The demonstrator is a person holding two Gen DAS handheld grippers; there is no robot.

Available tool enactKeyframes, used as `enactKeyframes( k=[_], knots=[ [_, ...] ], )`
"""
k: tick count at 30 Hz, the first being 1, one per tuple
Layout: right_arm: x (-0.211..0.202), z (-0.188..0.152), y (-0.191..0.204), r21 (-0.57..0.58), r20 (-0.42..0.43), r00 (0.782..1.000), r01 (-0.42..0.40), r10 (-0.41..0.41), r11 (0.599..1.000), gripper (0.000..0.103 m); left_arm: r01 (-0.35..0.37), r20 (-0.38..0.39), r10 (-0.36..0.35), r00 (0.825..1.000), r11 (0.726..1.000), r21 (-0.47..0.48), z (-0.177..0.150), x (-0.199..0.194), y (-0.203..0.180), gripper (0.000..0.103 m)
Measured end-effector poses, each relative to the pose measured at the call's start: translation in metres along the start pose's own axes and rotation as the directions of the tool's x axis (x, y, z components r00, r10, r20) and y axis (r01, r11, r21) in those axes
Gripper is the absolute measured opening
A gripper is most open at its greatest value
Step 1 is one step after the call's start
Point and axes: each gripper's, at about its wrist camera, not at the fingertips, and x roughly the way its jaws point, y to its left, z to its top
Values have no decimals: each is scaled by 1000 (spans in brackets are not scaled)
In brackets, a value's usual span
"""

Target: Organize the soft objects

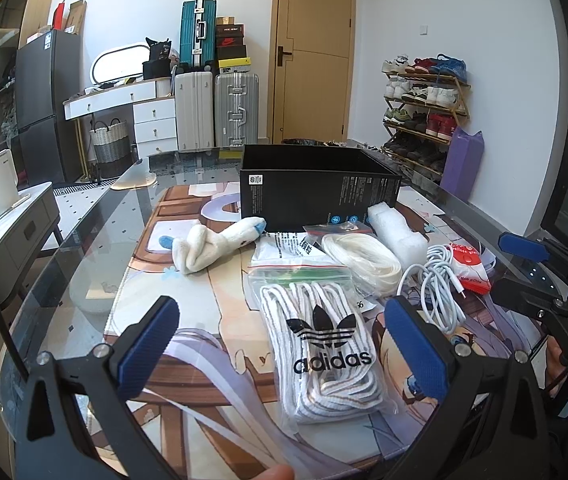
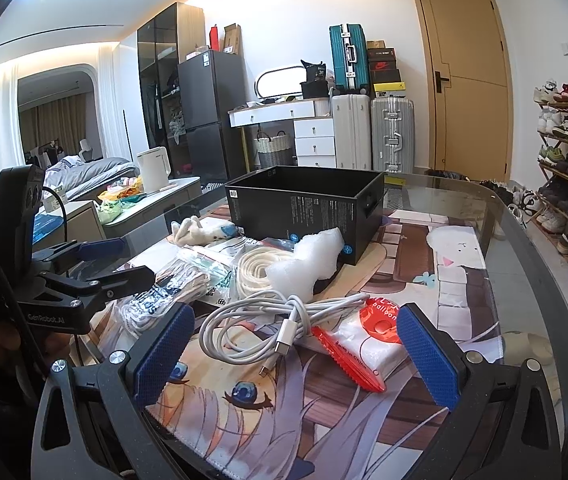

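While both grippers hover apart over the cluttered mat, the soft things lie spread between them and the black box (image 1: 318, 184). Nearest the left gripper (image 1: 280, 350), whose blue pads are spread wide with nothing between them, is a zip bag of white laces (image 1: 320, 344) printed with the trefoil and "adidas"; the bag sits between the two pads but touches neither. Just behind it lies a second bag holding a coil of cream laces (image 1: 362, 256), partly covering a printed sheet whose small text is too fine to read. To the left, a white plush toy (image 1: 212, 246) with blue tips lies on its side near the box. A lump of white foam wrap (image 2: 312, 258) rests against the box's front.

Close before the right gripper (image 2: 296, 354), also wide open and empty, a bundled white charging cable (image 2: 252, 326) overlaps a red-and-white packet (image 2: 358, 344) reading "balloon" and "Made in China"; its far end is hidden by the right pad. A slip under the bags shows "666". The left gripper's body carries "GenRobot.AI" in the right wrist view.

The box bears dense white print, illegible here, and its inside cannot be seen. Everything rests on an anime-print mat (image 1: 188, 312) covering a glass table (image 1: 84, 264).
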Motion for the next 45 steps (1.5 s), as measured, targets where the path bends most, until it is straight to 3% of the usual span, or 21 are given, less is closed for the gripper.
enactKeyframes(
  k=[33, 45],
  knots=[
    [5, 0, -9, 38, -45, 999, -2, 4, 999, 102, 11, -2, -11, 1000, 1000, 15, -3, 2, -4, 103],
    [4, 1, -11, 20, -54, 998, 34, -33, 999, 103, 36, -49, -33, 998, 998, 50, -7, 8, -11, 103]
  ],
)
